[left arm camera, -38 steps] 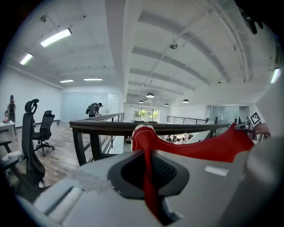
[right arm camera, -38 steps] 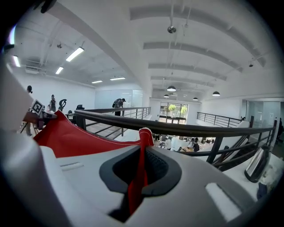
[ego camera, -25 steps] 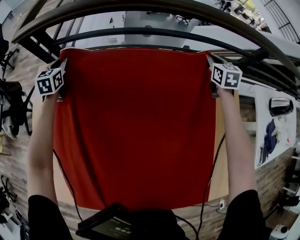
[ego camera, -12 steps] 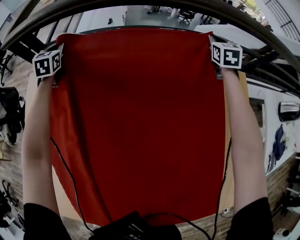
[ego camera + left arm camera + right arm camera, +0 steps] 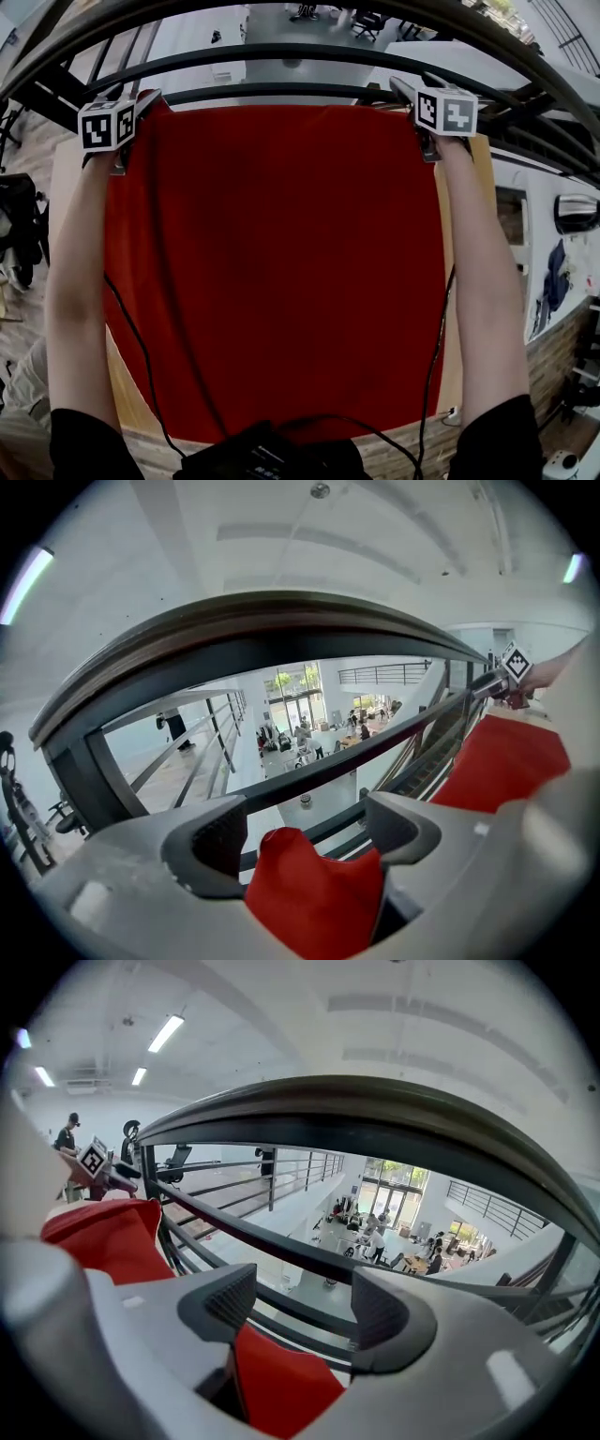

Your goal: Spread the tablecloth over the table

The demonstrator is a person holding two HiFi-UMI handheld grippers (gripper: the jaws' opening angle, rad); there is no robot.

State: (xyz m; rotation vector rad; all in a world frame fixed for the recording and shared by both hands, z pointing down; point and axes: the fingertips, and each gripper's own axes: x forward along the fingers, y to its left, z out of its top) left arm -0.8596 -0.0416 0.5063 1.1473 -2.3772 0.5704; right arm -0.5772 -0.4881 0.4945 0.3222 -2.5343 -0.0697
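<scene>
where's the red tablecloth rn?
Head view centre: red tablecloth lies spread on the wooden table, far edge beside the railing.

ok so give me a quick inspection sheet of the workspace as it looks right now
surface: wooden table, bare only in strips beside the cloth
job's things: red tablecloth lies flat over most of the table
clutter: nothing seen on the cloth
grippers: left gripper and right gripper are at the two far corners. Both sets of jaws have just been opening, and a cloth corner lies between each pair, not pinched
cables: black cables run beside both forearms toward a dark device at the person's front
surroundings: railing just beyond the table, an open hall below, and a white desk to the right
</scene>
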